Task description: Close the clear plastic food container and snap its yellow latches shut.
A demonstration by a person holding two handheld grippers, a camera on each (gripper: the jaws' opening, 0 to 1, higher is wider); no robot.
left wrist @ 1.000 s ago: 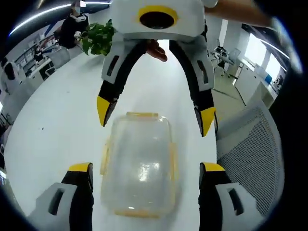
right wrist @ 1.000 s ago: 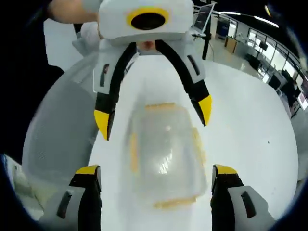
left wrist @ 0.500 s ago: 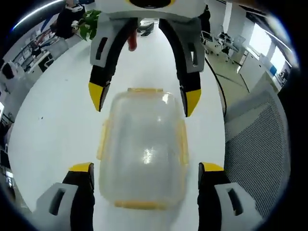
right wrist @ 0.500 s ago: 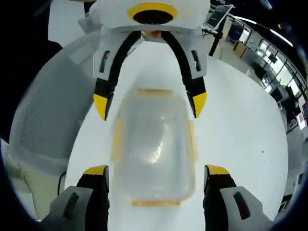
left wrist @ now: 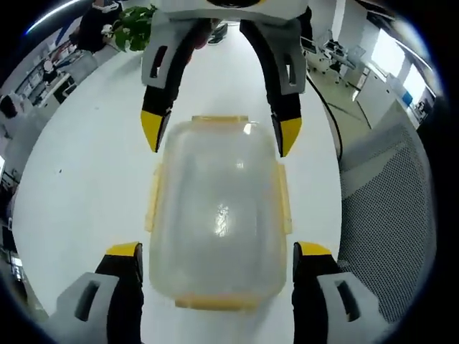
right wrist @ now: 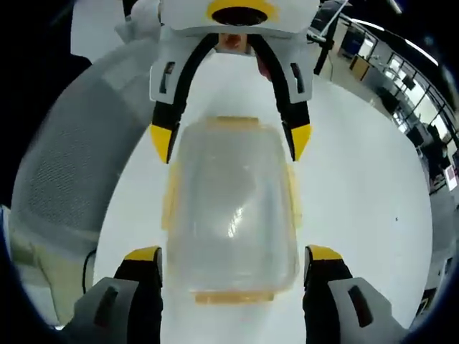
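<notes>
Squarely container (left wrist: pixel 217 222) between both claws

White bench (left wrist: pixel 86 179), glossy and wide, and on it sits the clear container (left wrist: pixel 219 222), yellow latches (left wrist: pixel 153 201) around.

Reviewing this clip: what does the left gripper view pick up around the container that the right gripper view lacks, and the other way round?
Left gripper view alone: a green potted plant at the far end of the white table, and a black cable trailing along the table edge.

Right gripper view alone: a row of desks with monitors in the background.

Both: the clear container with yellow latches lies between each view's own open jaws, the opposite gripper straddles its far end, and a grey mesh chair stands beside the table.
</notes>
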